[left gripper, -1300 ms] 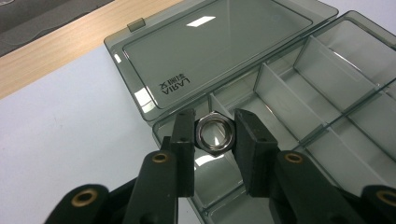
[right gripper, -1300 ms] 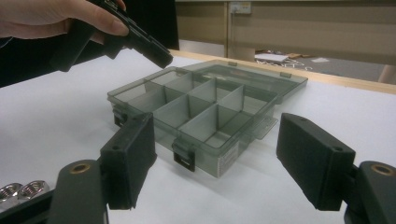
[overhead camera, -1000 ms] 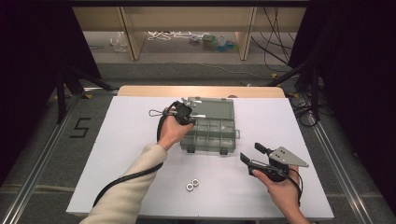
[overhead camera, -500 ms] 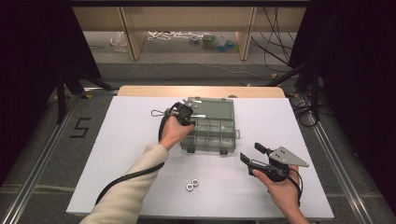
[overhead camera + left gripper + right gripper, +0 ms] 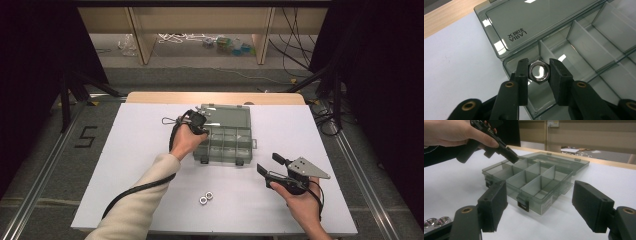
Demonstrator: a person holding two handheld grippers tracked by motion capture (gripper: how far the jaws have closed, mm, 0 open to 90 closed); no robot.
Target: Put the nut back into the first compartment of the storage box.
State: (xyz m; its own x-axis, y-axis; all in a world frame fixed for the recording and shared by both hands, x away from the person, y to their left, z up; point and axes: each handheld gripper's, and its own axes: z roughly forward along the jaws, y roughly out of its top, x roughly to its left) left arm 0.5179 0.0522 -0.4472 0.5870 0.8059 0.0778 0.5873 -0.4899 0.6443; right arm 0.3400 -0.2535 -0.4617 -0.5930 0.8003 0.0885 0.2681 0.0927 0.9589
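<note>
A hex nut [image 5: 538, 72] is clamped by the left gripper [image 5: 538, 72] above a corner compartment of the organiser box [image 5: 225, 142]; its underside is hidden. The right gripper [image 5: 539, 202] is held wide open, empty.

Compartment box [image 5: 227, 145]: placed at the middle of the worktop [image 5: 140, 145], lid [image 5: 227, 116] laid open behind it, toward the far edge. Left gripper [image 5: 538, 72]: positioned over the box's left rear corner compartment; a nut [image 5: 538, 72] is held between its fingers [image 5: 522, 72], above that compartment. Two nuts [image 5: 205, 198]: laid side by side, touching, on the worktop before the box, nearer the front edge. Right gripper [image 5: 272, 166]: located right of the two nuts, before the box's right end, well apart from the left gripper.
</note>
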